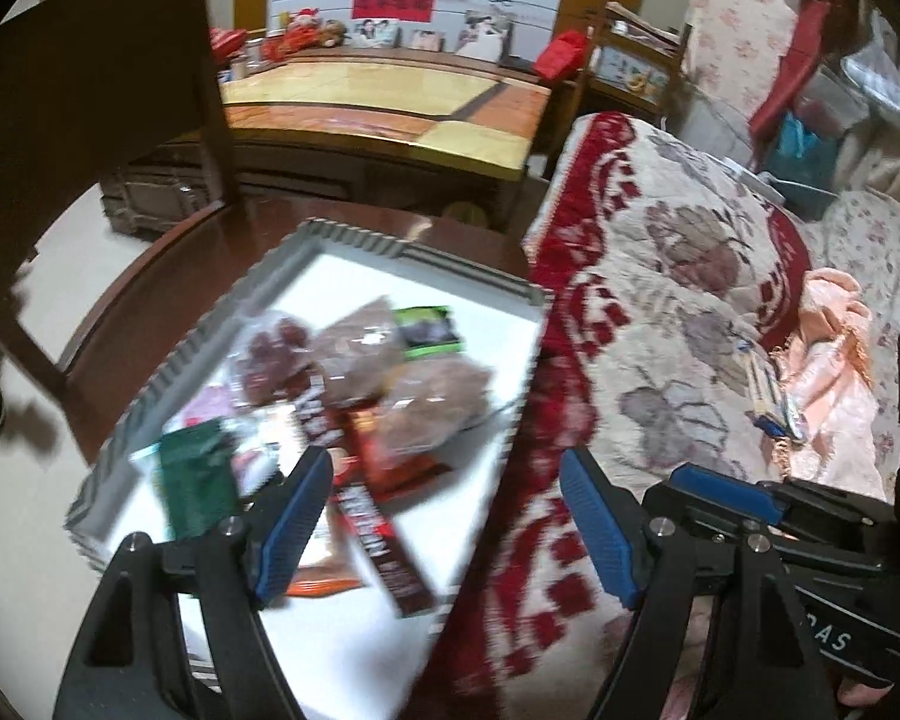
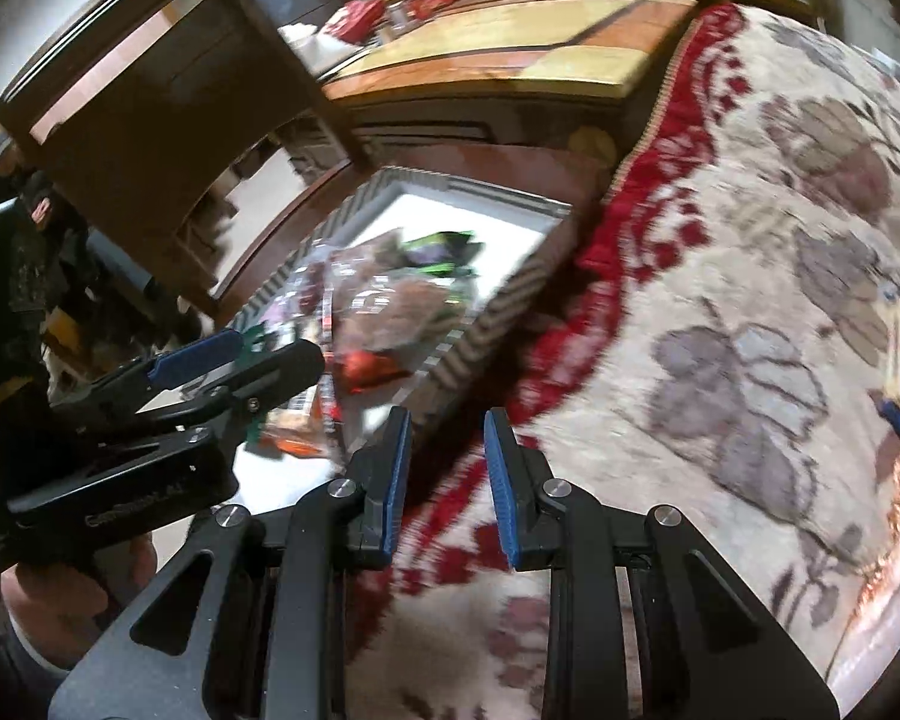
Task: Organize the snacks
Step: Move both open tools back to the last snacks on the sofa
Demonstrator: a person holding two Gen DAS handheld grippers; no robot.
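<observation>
A white tray with a ribbed grey rim [image 1: 354, 237] holds a pile of snack packets: a green packet [image 1: 195, 483], a dark red bar [image 1: 384, 546], clear bags of brown snacks [image 1: 432, 396] and a green-black packet [image 1: 426, 330]. My left gripper [image 1: 447, 510] is open and empty above the tray's near right edge. My right gripper [image 2: 447, 480] is partly open and empty over the red-patterned blanket [image 2: 720, 300], right of the tray [image 2: 492, 312]. The left gripper [image 2: 240, 360] shows in the right wrist view over the tray.
The tray sits on a dark wooden table [image 1: 162, 276] next to a sofa under the floral blanket [image 1: 660, 276]. A wooden chair [image 1: 120, 90] stands at the far left. A long wooden cabinet [image 1: 390, 102] lies beyond. Pink cloth [image 1: 828, 360] lies on the sofa.
</observation>
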